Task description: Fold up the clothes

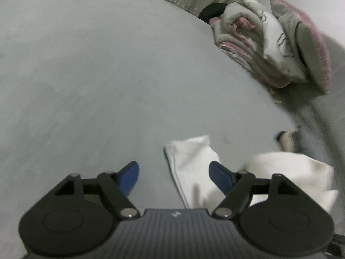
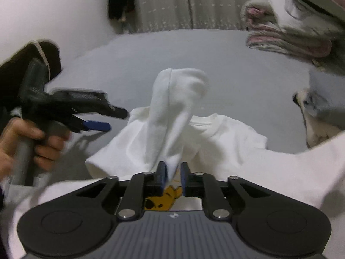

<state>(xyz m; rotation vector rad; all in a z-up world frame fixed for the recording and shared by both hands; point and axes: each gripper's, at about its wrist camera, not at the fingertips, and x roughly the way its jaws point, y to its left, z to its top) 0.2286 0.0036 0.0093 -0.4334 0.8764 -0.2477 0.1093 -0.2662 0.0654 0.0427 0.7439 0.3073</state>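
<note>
The right gripper (image 2: 171,176) pinches a thin fold of the white T-shirt (image 2: 226,142), lifting its sleeve (image 2: 174,108) above the grey bed sheet (image 2: 237,64); so small a bite could slip free. The left gripper (image 1: 173,178) hangs spread and empty beside the sleeve, so nothing pins the shirt's body, which may drag or bunch toward the folded bedding (image 2: 286,32).

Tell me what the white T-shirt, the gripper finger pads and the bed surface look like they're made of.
White T-shirt: soft matte knit, probably cotton jersey; it drapes limply and has a ribbed collar. Finger pads of the right gripper: blue, smooth, likely rubber or plastic, though blur leaves it open. Bed surface: grey matte woven sheet, by its flat, faintly wrinkled look.
</note>
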